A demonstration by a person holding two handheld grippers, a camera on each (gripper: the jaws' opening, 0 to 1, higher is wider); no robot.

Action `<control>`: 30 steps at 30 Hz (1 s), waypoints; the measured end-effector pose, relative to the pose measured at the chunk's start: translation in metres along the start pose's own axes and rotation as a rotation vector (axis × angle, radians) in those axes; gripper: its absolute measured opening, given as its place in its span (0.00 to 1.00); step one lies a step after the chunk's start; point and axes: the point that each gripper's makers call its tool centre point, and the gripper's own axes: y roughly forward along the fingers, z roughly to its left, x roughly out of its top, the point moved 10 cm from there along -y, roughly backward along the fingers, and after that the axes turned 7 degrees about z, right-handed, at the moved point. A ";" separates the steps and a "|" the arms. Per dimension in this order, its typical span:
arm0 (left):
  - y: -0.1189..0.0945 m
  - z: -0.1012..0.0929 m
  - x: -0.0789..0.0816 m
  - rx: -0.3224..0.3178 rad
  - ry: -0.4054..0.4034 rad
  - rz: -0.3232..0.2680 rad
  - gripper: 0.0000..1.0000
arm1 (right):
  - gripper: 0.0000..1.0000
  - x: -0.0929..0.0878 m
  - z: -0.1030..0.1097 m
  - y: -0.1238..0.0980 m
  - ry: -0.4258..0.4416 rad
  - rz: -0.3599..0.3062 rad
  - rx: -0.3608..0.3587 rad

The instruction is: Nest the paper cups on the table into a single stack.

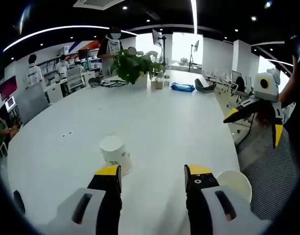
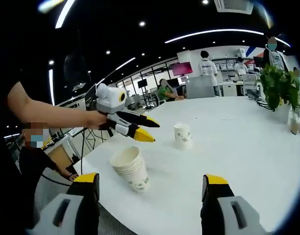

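Two grippers hover over a white table [image 1: 154, 122], jaws apart and holding nothing. In the left gripper view, the left gripper [image 1: 152, 177] sits at bottom centre, a lone upside-down cup [image 1: 114, 152] just beyond its left jaw; the stack [image 1: 235, 183] shows at lower right. In the right gripper view, the right gripper [image 2: 152, 186] frames that stack [image 2: 131, 168] at lower centre-left, the cup [image 2: 183, 135] behind it at centre. A plant [image 1: 132, 64] stands at upper centre of the left gripper view.
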 end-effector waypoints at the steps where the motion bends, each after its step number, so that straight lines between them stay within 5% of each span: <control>1: 0.002 0.003 -0.001 0.010 -0.003 0.007 0.54 | 0.87 0.000 0.000 0.000 0.001 0.000 -0.002; 14: 0.029 0.041 0.008 0.082 -0.025 0.024 0.55 | 0.87 0.000 -0.003 0.000 0.008 0.003 -0.035; 30: 0.064 0.066 0.022 0.072 -0.044 0.050 0.49 | 0.86 -0.003 -0.008 0.001 0.033 0.024 -0.053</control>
